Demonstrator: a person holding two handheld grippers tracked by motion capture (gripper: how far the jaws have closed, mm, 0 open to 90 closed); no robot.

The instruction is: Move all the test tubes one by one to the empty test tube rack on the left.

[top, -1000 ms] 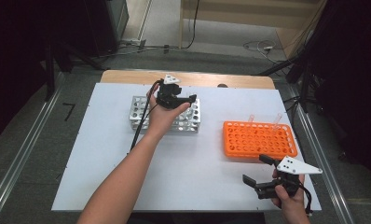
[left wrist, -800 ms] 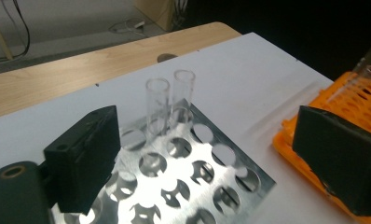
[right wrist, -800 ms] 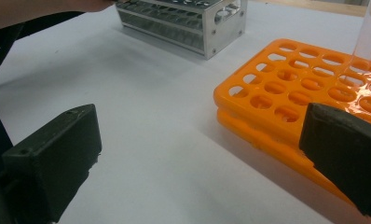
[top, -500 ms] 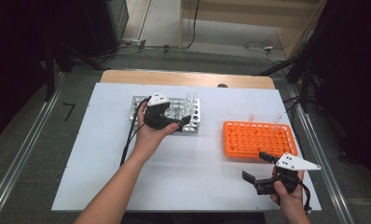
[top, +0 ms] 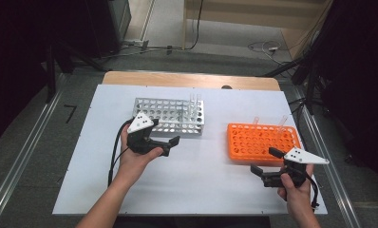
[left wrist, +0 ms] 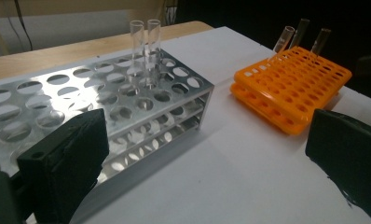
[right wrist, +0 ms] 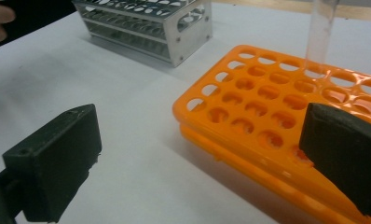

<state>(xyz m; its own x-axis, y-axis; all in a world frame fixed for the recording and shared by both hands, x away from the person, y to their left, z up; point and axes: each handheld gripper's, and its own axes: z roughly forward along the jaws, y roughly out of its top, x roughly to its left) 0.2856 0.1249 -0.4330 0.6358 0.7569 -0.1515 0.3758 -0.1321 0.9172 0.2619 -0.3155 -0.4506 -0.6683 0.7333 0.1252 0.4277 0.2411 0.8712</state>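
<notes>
Both grippers empty, jaws apart — left gripper [top: 164, 142], right gripper [top: 263, 166].
Glass tubes [left wrist: 145, 51] upright in metal rack [top: 168, 115], more in orange rack [top: 263, 141] — likely fragile, slippery; pinch mid-stem.

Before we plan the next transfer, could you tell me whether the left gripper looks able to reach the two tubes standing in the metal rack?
Probably yes. The left gripper is open and empty beside the metal rack; the two tubes stand upright near its corner with nothing in between.
</notes>
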